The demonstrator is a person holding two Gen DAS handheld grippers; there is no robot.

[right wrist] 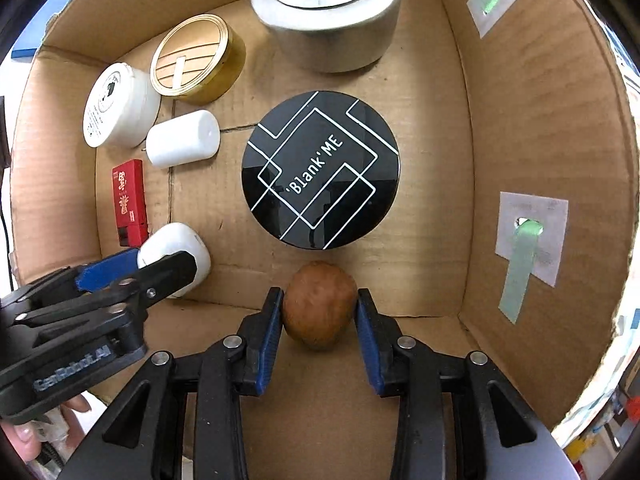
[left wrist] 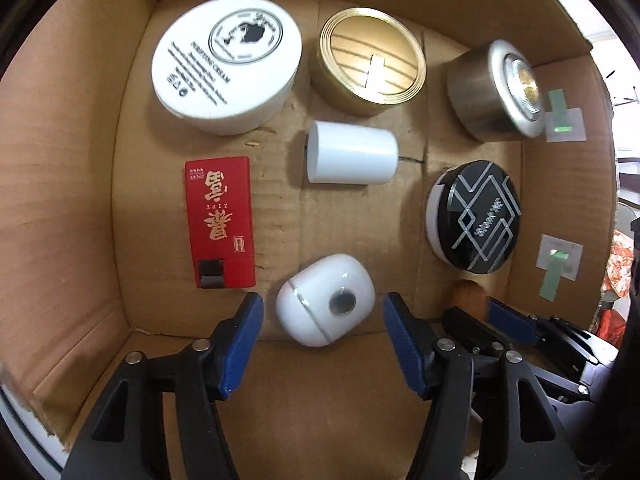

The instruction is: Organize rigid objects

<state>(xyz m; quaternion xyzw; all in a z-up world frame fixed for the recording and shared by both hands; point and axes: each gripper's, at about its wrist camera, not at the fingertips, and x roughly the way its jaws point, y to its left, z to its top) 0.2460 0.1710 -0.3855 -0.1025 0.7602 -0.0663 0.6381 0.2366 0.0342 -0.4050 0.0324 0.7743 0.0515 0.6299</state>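
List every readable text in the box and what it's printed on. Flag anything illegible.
"'Blank'ME" on the black round lid.
"ZIPU", beside large gold Chinese characters, on the red box.
"PURIFYING CREAM" on the white cream jar; its smaller lines and logo script are too blurred to read.
"GenRobot.AI" on the left tool.
Gold tin, silver tin, white cylinder, white case: no readable text.

Left gripper (right wrist: 136,266) hides part of the white case (right wrist: 176,252) — silver tin (right wrist: 326,20) top cropped.
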